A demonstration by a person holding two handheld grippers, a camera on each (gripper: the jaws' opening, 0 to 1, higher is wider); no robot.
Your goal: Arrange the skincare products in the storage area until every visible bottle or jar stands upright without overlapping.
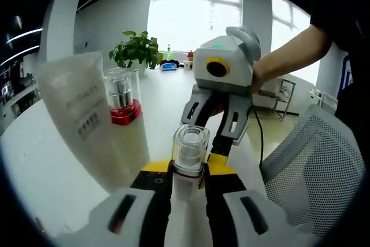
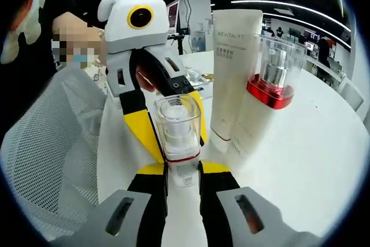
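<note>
A: Bottle [image 1: 189, 160] with the clear cap and the red band is sitting upright between both sets of jaws, at the near edge of the white table [image 1: 52, 166]. The left gripper [image 1: 188, 186] is pinching its white body from one side, and the right gripper [image 2: 184, 180] is pinching the same body from the opposite side, the two facing each other.

B: So both are pressing on one bottle?

A: It is looking that way in the left gripper view and the right gripper view alike, each showing its own jaws tight against the body below the red band.

B: What is standing around it?

A: In the left gripper view, a tall white tube [image 1: 87, 117] is standing to the left of the bottle, and a larger pump bottle [image 1: 122, 99] with a red collar is standing just beyond the tube. Both are looking upright and neither is touching the held bottle. A mesh chair [image 1: 315, 166] is sitting off the table edge, and a potted plant [image 1: 137, 50] is standing far across the table.

B: What is risking trouble here?

A: Probably the release. If one gripper is letting go while the other is pulling or tilting, the narrow bottle could be tipping over. It is also standing near the table edge, so a sideways drag could be sending it off. A swing toward the tube could be knocking it into the pump bottle.
</note>
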